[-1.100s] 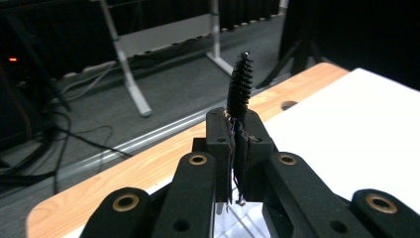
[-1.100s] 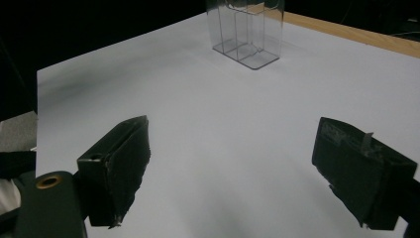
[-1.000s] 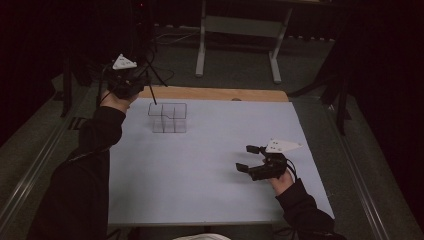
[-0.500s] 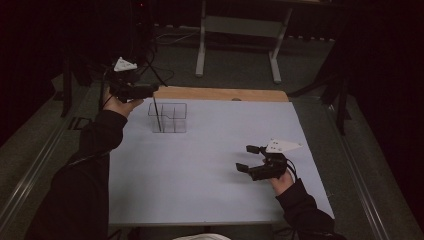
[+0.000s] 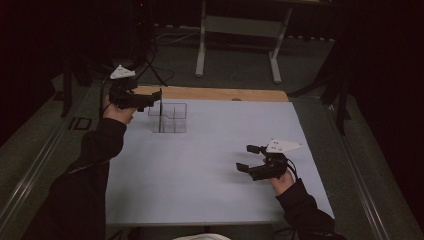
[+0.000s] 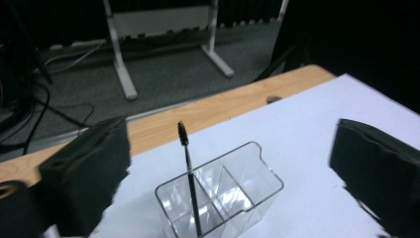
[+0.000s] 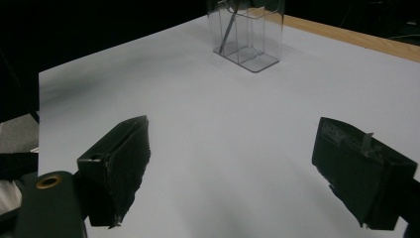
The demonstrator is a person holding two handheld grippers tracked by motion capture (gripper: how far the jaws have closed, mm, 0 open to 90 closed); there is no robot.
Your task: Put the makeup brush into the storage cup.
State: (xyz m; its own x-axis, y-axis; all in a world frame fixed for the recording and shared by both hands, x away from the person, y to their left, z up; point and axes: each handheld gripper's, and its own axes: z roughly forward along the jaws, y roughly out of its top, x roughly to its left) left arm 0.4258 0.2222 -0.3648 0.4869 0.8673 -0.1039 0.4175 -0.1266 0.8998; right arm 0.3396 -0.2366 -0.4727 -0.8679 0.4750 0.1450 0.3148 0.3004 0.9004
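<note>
Clear plastic four-compartment organiser box | thin black bristle-tipped mascara wand upright inside | left gripper wide, empty | right gripper wide, empty

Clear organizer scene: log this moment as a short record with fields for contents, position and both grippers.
container: clear organizer, divided into compartments, upright
contents: one mascara wand, brush end up, standing in a compartment
position: far left part of the white table
left gripper: jaws open, raised beside the organizer, holding nothing
right gripper: jaws open, low over bare table, holding nothing
</note>
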